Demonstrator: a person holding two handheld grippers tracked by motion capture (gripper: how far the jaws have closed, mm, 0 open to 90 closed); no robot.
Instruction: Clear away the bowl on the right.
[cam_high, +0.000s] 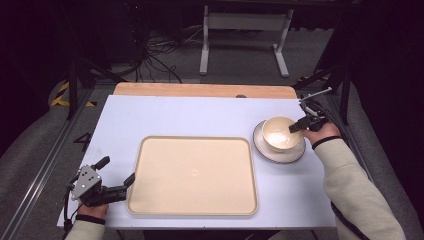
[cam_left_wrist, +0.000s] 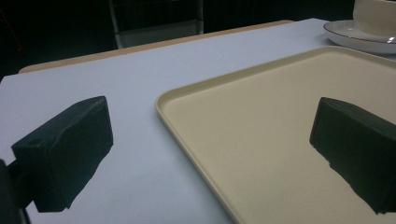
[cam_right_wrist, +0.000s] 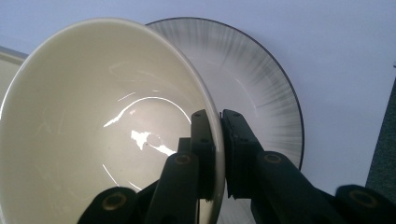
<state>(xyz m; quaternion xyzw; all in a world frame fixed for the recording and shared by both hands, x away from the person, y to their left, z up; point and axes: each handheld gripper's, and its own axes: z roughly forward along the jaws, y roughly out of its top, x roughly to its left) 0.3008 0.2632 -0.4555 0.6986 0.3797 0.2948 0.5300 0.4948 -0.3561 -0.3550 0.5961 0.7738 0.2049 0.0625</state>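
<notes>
Two grippers are under my hands at this table. My right gripper (cam_high: 296, 127) sits near the right edge of the table, and its jaws are clamped on the rim of the cream bowl (cam_high: 280, 133), one jaw inside the wall and the other outside, as the right gripper view makes plain with the pads pressed against the bowl (cam_right_wrist: 102, 126) from both faces. The bowl is over the grey-rimmed plate (cam_high: 299, 152), which lies close to the table's right edge, just beside the right rim of the tray (cam_high: 192, 212); I cannot tell whether the bowl touches the plate. In the right gripper view the bowl is tipped toward the camera, with the plate (cam_right_wrist: 252, 79) showing behind it.

My left gripper (cam_high: 118, 175) is at the near left corner of the table, jaws spread wide with nothing between them, one over the white tabletop (cam_left_wrist: 116, 79) and the other above the tray's left edge (cam_left_wrist: 205, 126). The tray is centred toward the near edge.
</notes>
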